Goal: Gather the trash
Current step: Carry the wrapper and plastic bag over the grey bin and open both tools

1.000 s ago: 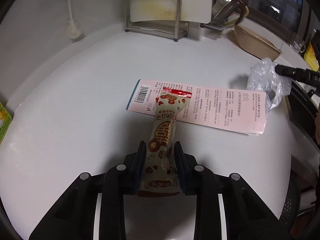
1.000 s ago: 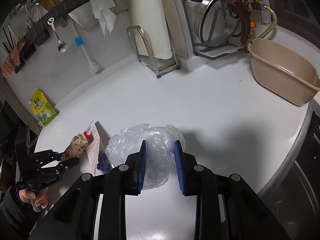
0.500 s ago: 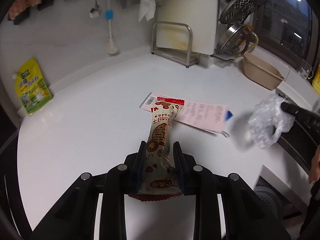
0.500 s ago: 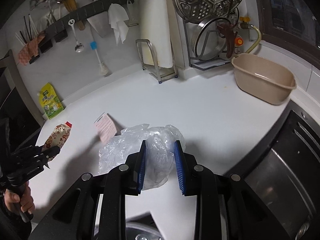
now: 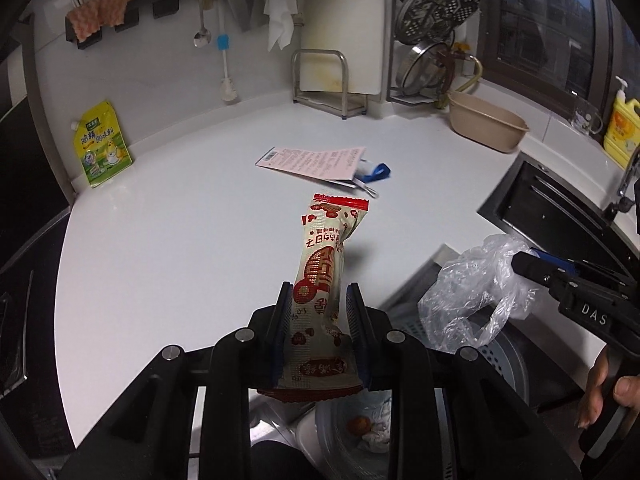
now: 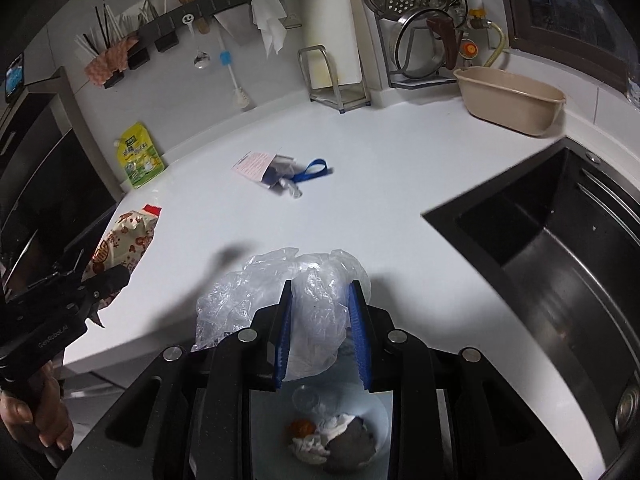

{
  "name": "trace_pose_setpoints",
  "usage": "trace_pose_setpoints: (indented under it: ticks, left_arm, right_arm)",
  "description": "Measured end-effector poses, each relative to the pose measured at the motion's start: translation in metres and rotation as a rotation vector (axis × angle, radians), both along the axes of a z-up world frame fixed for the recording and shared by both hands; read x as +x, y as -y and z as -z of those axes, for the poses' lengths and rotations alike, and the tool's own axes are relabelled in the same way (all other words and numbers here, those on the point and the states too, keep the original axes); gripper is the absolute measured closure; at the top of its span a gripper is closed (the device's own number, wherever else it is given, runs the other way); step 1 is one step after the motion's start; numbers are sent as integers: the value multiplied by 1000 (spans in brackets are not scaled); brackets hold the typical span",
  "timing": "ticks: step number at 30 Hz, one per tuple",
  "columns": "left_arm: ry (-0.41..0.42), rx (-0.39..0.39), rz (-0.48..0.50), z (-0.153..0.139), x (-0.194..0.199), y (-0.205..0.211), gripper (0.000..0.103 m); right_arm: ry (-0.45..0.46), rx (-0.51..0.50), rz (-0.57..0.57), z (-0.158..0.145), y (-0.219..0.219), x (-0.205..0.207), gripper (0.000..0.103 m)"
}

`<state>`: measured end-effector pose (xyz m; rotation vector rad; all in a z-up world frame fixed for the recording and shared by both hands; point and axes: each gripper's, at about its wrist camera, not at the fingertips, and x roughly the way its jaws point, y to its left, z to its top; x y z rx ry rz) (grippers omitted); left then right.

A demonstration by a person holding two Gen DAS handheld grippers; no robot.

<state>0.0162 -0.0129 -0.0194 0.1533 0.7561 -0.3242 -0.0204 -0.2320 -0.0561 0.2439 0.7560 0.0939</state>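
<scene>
I hold a snack wrapper [image 5: 320,280] clamped in my left claw [image 5: 318,312] and a plastic bag [image 6: 296,300] in my right claw [image 6: 322,320], both above what looks like the bin [image 6: 376,412]. A pink leaflet [image 5: 316,160] lies ahead, uncollected.

You are working under dim, cool indoor light from overhead, with the window [image 5: 548,28] dark at the top right edge, so the white countertop [image 5: 180,240] reads grey and the black sink [image 6: 560,240] swallows nearly all detail. Soft smudged shadows lie on the countertop near its front edge, one just beyond the clear plastic bag [image 6: 280,296] in the right wrist view. Both fisheye views bow straight lines strongly and go black in the corners, and the paper scraps [image 6: 276,170] at mid-countertop look slightly smeared in the right wrist view.
</scene>
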Motion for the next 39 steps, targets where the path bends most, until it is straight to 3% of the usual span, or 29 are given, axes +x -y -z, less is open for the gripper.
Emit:
trace_pose_setpoints:
  ticks: [12,22,39]
  left_arm:
    - [-16,-13,8,11,-56,17,76]
    - [-35,17,31,29,-72,28,76]
    - [-143,-4,46,75,-77,30,76]
  right_arm:
    - [12,-14,-22,12,-5,-60,77]
    - [-9,-12,7,31,6,-88,77]
    - [-83,-72,-6,66,-12,-84,77]
